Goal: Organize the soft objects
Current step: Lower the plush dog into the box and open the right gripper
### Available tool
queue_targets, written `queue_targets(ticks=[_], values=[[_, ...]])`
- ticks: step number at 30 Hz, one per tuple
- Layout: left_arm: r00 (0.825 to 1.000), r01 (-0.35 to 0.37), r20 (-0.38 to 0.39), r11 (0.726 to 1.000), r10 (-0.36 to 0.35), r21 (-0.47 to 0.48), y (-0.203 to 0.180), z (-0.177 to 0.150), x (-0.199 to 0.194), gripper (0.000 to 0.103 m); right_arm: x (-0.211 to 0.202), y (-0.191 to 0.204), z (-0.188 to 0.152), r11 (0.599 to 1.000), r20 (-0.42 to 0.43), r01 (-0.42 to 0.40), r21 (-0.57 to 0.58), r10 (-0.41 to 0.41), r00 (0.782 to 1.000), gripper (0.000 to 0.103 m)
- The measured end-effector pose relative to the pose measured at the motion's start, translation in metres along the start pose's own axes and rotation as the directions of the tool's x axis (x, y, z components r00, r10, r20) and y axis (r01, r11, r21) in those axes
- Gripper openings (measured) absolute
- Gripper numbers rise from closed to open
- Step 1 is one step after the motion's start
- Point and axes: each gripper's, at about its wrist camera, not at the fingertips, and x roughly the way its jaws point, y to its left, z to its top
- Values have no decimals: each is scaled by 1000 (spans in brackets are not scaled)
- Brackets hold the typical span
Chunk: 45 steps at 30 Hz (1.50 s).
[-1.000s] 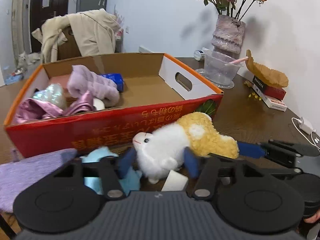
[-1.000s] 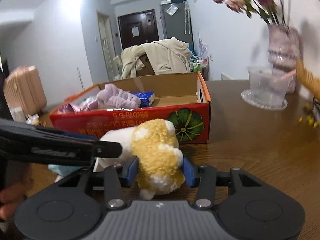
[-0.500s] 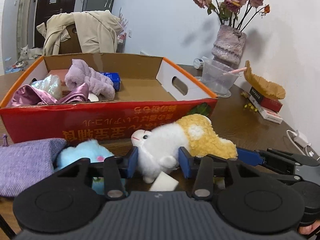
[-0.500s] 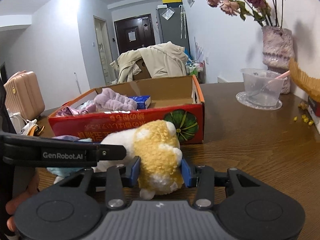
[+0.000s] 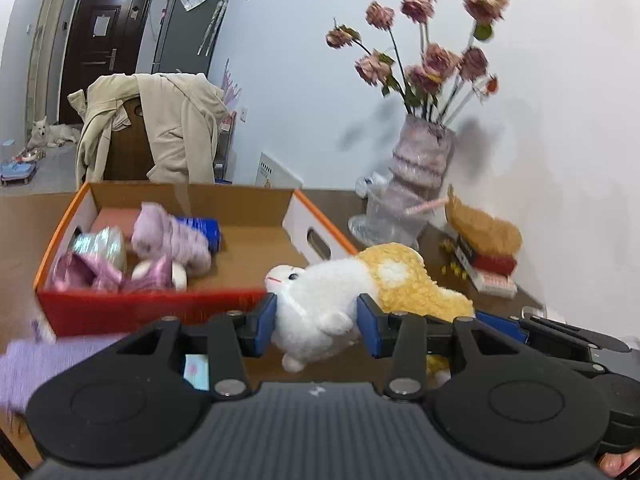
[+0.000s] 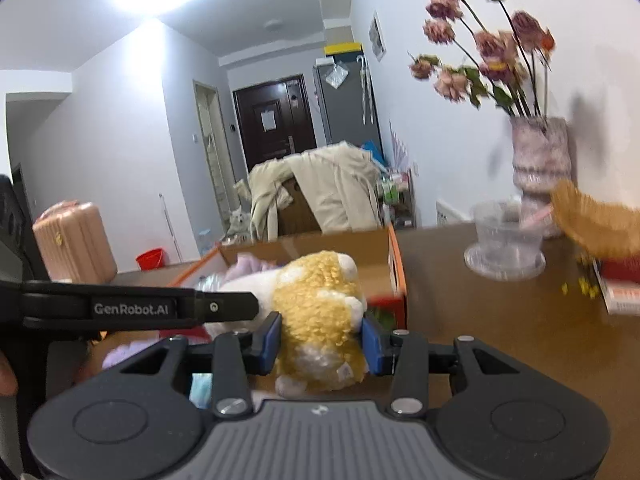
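One plush toy (image 5: 340, 300), white at the head and yellow at the rear, hangs above the bench (image 6: 500, 320) just in front of the cardboard box (image 5: 256, 200). Its long axis runs level; in the left wrist view the face points left. Left tongs (image 5: 316, 324) pinch the white front, right tongs (image 6: 320, 340) pinch the yellow rear. The one box holds a lilac fuzzy toy (image 5: 168, 236), pink satin cloth (image 5: 80, 272), a shiny bundle (image 5: 100, 242) and a blue packet (image 5: 204, 228). One purple pouch (image 5: 44, 360) lies beside it.
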Motion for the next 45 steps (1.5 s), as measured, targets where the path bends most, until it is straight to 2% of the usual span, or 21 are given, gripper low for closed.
queue_targets(ticks=[5, 9, 12, 14, 17, 22, 24, 26, 28, 29, 30, 32, 34, 36, 39, 41, 45], values=[[999, -20, -34, 1000, 19, -22, 27, 64, 60, 44, 74, -24, 56, 997, -30, -22, 75, 24, 999, 40], [991, -39, -128, 994, 26, -101, 64, 106, 141, 46, 159, -42, 88, 994, -97, 33, 101, -23, 995, 40], [979, -63, -200, 993, 42, -102, 86, 118, 197, 46, 221, -50, 99, 990, -157, 103, 99, -87, 984, 39], [957, -119, -279, 985, 79, -129, 101, 121, 230, 46, 253, -53, 100, 983, -196, 159, 96, -138, 971, 41], [942, -193, -294, 977, 159, -90, 110, 115, 241, 46, 283, -43, 89, 977, -252, 212, -15, -208, 945, 41], [965, -160, -220, 984, 139, -78, 108, 120, 205, 48, 278, -33, 81, 968, -229, 225, -113, -245, 942, 43], [976, -132, -183, 990, 122, -44, 97, 129, 183, 51, 281, -27, 83, 962, -264, 201, -183, -245, 933, 58], [981, -127, -149, 992, 125, -5, 86, 136, 160, 62, 277, -22, 88, 967, -313, 143, -212, -205, 927, 65], [981, -143, -123, 989, 147, 40, 75, 142, 134, 63, 258, -22, 98, 969, -263, 174, -176, -217, 940, 66], [982, -149, -112, 987, 154, 56, 69, 144, 124, 63, 247, -23, 104, 974, -250, 176, -145, -208, 946, 70], [982, -156, -97, 986, 162, 67, 65, 145, 109, 63, 234, -24, 112, 980, -242, 168, -109, -190, 952, 75], [981, -178, -70, 982, 183, 68, 58, 145, 79, 65, 202, -26, 128, 986, -204, 158, -50, -165, 965, 77], [976, -214, -23, 973, 217, 89, 51, 138, 48, 67, 167, -23, 138, 988, -154, 146, -43, -151, 976, 79], [969, -249, 42, 961, 245, 119, 42, 124, 11, 73, 128, -19, 143, 992, -102, 119, -48, -123, 987, 87], [962, -258, 125, 958, 243, 124, 29, 90, -46, 76, 68, -10, 133, 996, -25, 62, -62, -64, 998, 92], [962, -238, 168, 964, 218, 116, 21, 58, -81, 83, 33, -1, 114, 996, 6, 36, -77, -35, 999, 93], [966, -195, 195, 974, 170, 116, 9, -16, -131, 87, -20, 24, 63, 992, 50, 7, -126, 0, 999, 94]])
